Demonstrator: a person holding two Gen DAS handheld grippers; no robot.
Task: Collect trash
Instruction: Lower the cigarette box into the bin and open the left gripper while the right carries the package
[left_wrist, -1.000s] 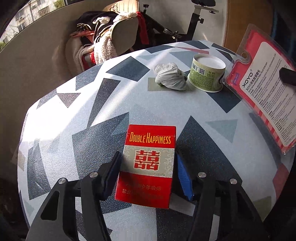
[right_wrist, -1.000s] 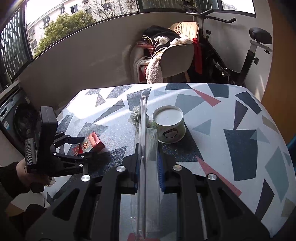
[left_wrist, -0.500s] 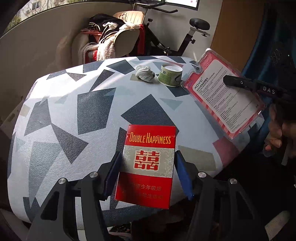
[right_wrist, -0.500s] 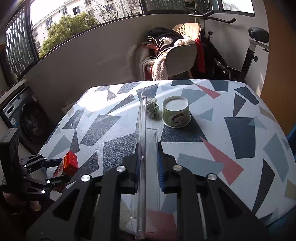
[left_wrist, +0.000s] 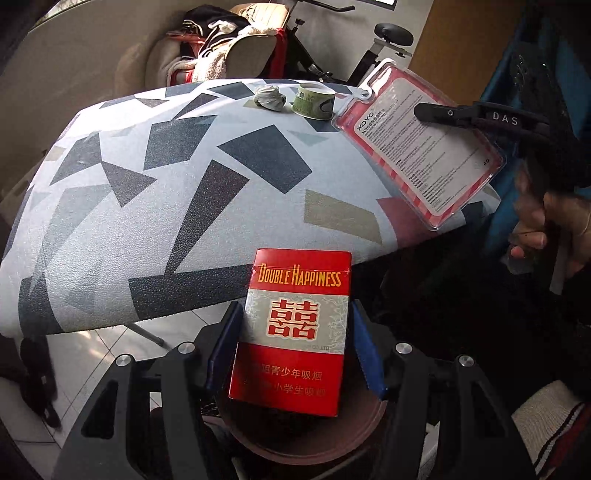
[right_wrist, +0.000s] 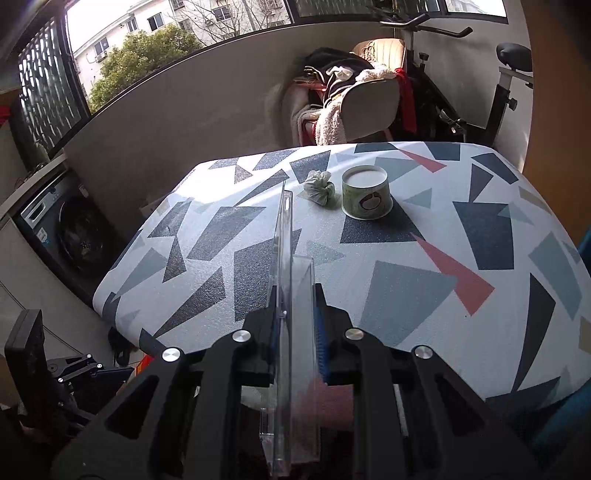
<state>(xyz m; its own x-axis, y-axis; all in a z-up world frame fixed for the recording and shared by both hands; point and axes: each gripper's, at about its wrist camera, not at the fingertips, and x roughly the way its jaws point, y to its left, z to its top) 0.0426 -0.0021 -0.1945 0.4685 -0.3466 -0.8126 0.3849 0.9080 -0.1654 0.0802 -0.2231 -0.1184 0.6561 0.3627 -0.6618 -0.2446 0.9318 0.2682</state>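
While both hands carry loads: we note two items off the table (right_wrist: 406, 280) at once, presumably to save a trip.
Left gripper (left_wrist: 295, 343): clamped across the narrow sides of the red cigarette pack (left_wrist: 295, 332), printed face toward the camera; a side grip keeps the flat box from twisting.
Pack position: held off the near table edge, above a dark round rim (left_wrist: 306, 439) low in the left view. We think this is the bin's mouth, but the view is dim and partly blocked.
Right gripper (right_wrist: 295, 332): closed on the clear blister pack (right_wrist: 286, 266), which stands edge-on between the pads; in the left view its red card back (left_wrist: 417, 140) faces us, tilted over the table's right edge.
Why thin-edge grip: we judge the sheet is too broad to take any other way.
Left on table: crumpled tissue (right_wrist: 319, 186) just beside the green paper cup (right_wrist: 366, 197), both at the far side.
Stage, our reading: both held items await release; two items not yet collected.
Risk: pack may catch the rim if dropped off-centre.
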